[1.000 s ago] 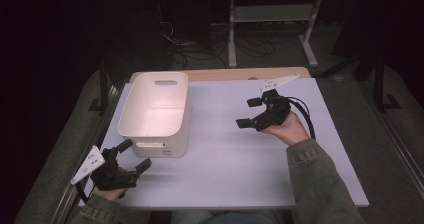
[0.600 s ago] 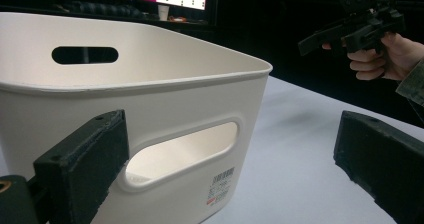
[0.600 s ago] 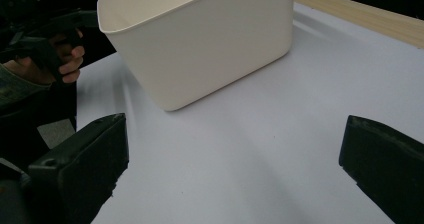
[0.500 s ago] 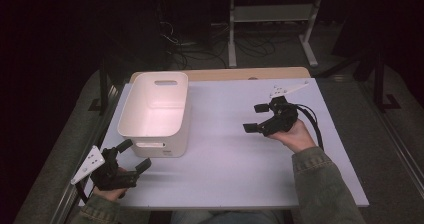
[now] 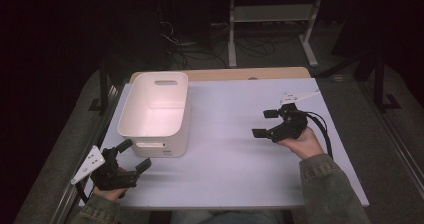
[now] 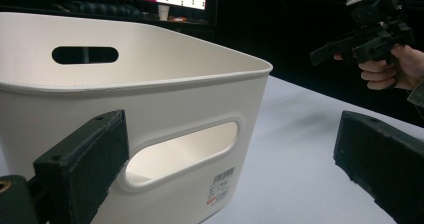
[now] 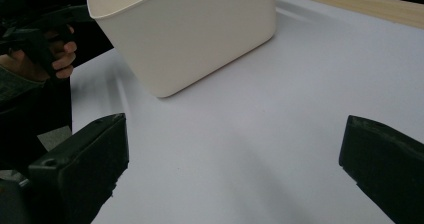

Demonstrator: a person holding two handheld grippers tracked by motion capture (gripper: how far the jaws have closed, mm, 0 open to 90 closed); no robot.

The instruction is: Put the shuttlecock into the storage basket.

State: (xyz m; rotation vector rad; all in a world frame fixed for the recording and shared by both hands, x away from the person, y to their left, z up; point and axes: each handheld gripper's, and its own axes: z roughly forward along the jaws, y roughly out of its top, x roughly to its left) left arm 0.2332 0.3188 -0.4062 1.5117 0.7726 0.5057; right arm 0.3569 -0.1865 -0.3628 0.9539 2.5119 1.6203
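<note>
Bin on table, far-left quarter; both hand-held grippers released, nothing grasped.

Left hand-held gripper [image 5: 132, 157] sits just beside the bin [image 5: 155, 111], jaws spread toward its near handle slot, likely staged for a grab. Right hand-held gripper [image 5: 267, 124] hangs well apart over the table [image 5: 230, 154]. Bin upright, long axis running near-to-far.

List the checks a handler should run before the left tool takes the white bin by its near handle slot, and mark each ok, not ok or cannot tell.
1. Left tool open: ok, jaws stand wide apart.
2. Left tool lined up with the white bin near handle slot: ok, slot sits between the jaws in the left gripper view.
3. Contact with bin: not ok, none yet.
4. Right tool out of the way: ok, open, over bare table.
5. Bin empty: ok by the high view.
</note>
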